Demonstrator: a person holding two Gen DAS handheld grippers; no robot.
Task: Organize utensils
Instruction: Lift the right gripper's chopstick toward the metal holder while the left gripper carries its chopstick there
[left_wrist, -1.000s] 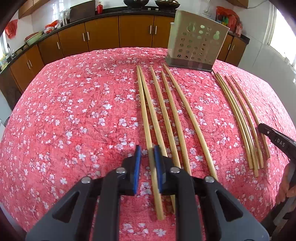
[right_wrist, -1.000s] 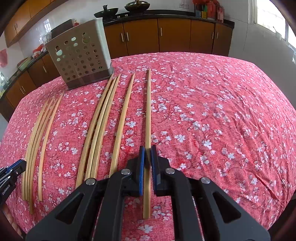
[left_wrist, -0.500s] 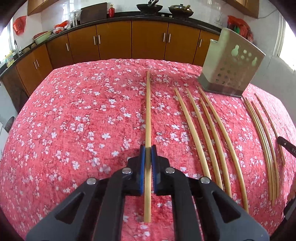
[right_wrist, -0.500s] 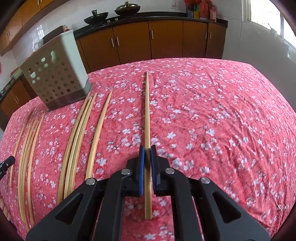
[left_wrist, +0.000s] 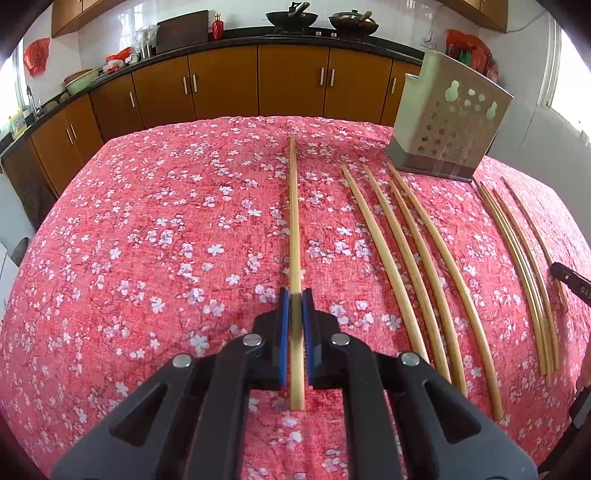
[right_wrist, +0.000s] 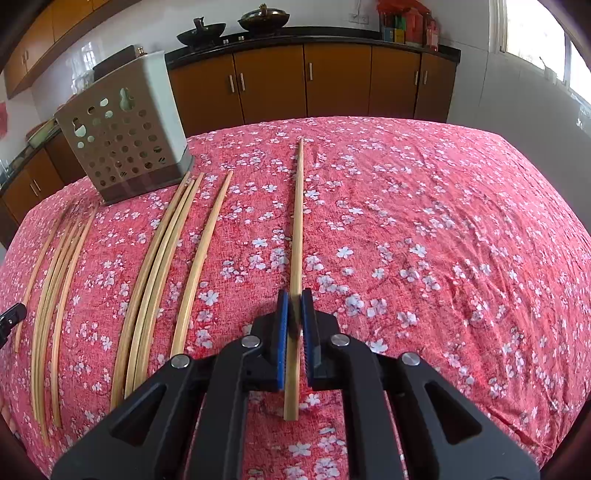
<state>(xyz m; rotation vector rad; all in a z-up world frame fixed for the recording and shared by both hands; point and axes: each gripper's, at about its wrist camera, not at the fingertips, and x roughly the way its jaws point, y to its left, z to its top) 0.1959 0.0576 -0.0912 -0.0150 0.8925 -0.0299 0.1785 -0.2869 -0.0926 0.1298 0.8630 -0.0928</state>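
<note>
**A:** Both tongs are pinching a chopstick each: left tongs (left_wrist: 294, 306) on one chopstick (left_wrist: 293, 221), right tongs (right_wrist: 293, 306) on another (right_wrist: 297, 240), both short of the utensil holder (right_wrist: 125, 144).

**B:** Gripped near the butt end, so I'd guess a long tip could swing and clip the holder's rim, or slip onto the bench (right_wrist: 443, 240).

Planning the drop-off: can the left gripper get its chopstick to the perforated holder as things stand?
Probably yes. The left gripper grips a chopstick, and only low-lying chopsticks lie before the holder.
</note>
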